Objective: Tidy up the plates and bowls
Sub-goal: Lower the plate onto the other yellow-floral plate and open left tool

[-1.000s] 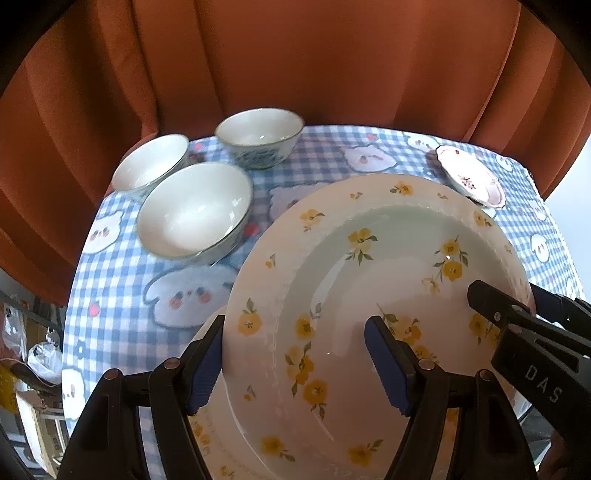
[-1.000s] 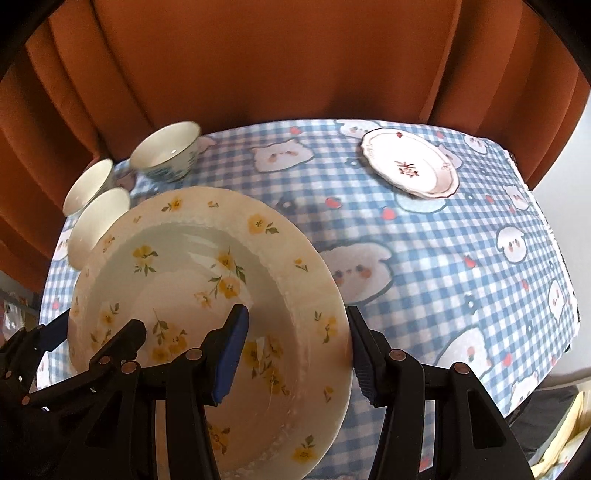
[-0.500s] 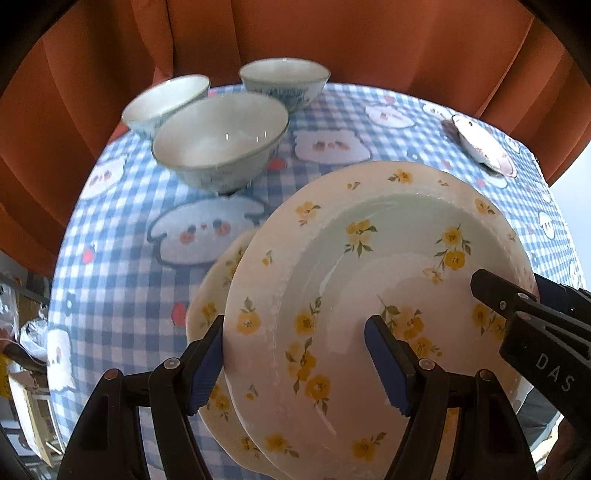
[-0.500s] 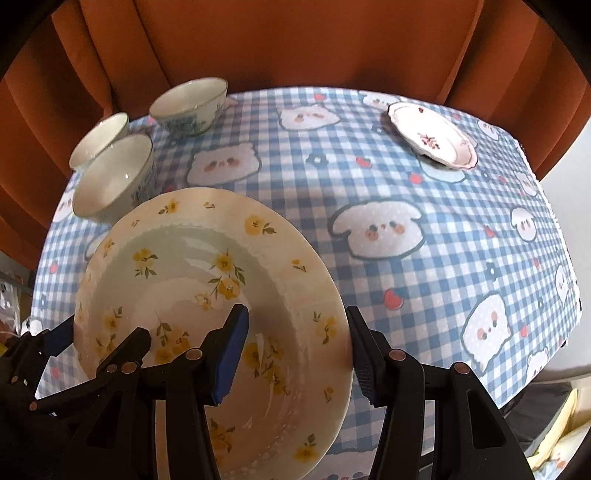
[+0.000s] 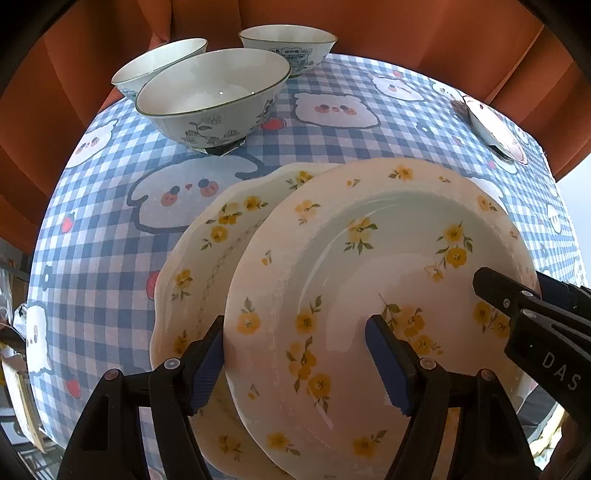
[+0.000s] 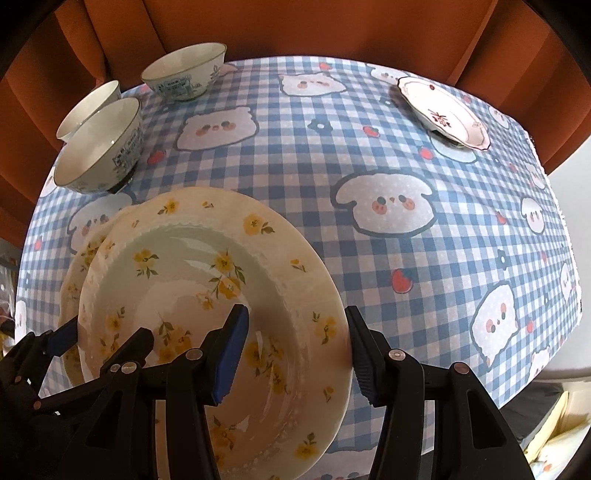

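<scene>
Both grippers hold one large yellow-flowered plate (image 5: 369,266) by its rim, my left gripper (image 5: 295,354) on its left side and my right gripper (image 6: 295,347) on its right side (image 6: 207,280). It hangs low over a second flowered plate (image 5: 210,251) that lies on the checked tablecloth (image 5: 110,229), offset to the right of it. Three bowls (image 5: 214,96) stand at the far left. A small pink-rimmed plate (image 6: 443,110) lies at the far right.
Orange curtains (image 6: 295,26) close off the back of the round table. The table edge falls away on the right, with clutter below it (image 6: 554,443). The right gripper's black body (image 5: 535,325) shows in the left wrist view.
The held plate has come down and toward the near edge. The second flowered plate beneath it now shows more to the left. The bowls look farther away.
</scene>
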`<action>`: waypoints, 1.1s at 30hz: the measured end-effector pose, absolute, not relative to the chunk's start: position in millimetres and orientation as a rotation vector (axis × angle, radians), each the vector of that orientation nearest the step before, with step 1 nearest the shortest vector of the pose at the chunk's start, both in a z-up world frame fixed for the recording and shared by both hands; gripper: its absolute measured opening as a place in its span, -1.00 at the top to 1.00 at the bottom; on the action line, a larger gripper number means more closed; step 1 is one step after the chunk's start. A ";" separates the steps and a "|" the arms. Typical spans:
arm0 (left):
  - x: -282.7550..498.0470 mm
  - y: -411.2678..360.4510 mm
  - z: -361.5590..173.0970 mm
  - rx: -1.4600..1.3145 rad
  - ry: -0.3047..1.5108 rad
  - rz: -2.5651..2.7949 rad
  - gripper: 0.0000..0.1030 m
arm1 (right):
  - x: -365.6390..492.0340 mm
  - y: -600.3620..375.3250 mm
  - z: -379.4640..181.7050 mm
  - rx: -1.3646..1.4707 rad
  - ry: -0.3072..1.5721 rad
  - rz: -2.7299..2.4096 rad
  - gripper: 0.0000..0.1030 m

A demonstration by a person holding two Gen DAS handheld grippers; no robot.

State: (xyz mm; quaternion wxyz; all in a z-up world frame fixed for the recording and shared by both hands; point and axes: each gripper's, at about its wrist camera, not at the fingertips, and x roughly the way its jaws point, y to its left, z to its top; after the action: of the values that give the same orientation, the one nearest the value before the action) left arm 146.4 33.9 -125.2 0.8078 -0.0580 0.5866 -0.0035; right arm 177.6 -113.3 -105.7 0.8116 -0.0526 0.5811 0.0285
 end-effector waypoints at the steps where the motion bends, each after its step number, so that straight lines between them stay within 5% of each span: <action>1: 147.4 34.2 -125.4 -0.126 1.256 -0.005 -0.47 | 177.9 -113.4 -105.7 -0.114 1.241 0.065 -0.09; 33: 146.0 28.0 -125.4 0.006 1.266 0.144 -0.52 | 165.5 -125.8 -101.3 -0.088 1.220 0.155 0.39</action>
State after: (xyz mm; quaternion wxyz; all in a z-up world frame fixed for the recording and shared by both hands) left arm 146.0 28.0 -125.4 0.8037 0.0028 0.5912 0.0674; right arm 165.5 -125.8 -101.3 0.8158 -0.0413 0.5723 0.0726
